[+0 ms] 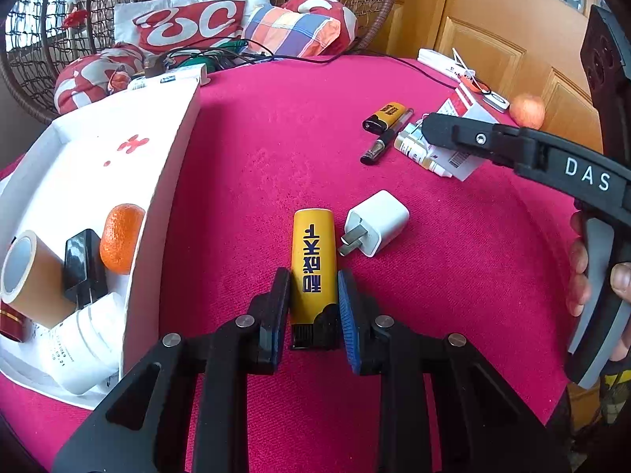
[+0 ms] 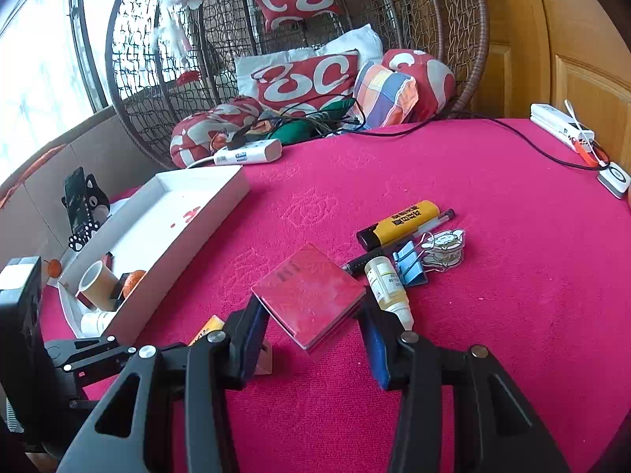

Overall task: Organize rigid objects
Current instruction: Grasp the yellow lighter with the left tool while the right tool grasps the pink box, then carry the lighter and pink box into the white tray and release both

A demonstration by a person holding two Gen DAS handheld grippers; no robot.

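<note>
Both grabs were on: left gripper [image 1: 314, 307] fingers pinched the yellow lighter [image 1: 314, 264], right gripper [image 2: 315, 339] fingers clamped the red box [image 2: 309, 295]; next, a lift toward the white tray [image 1: 157, 181] at left.

Both tongs angled downward, each closed in around an item

The left tongs [image 1: 314, 307] point steeply down, their blue-padded fingers [image 1: 349, 315] pressed against both sides of a yellow plastic lighter with a black cap [image 1: 314, 272] that lies between them. The right tongs [image 2: 315, 339] tilt down less steeply, black arms spread wider, pads bracketing a flat red rectangular box [image 2: 309, 295] at its two corners. A hand [image 1: 591, 276] wraps the right tongs' handle, fingers curled round it.
</note>
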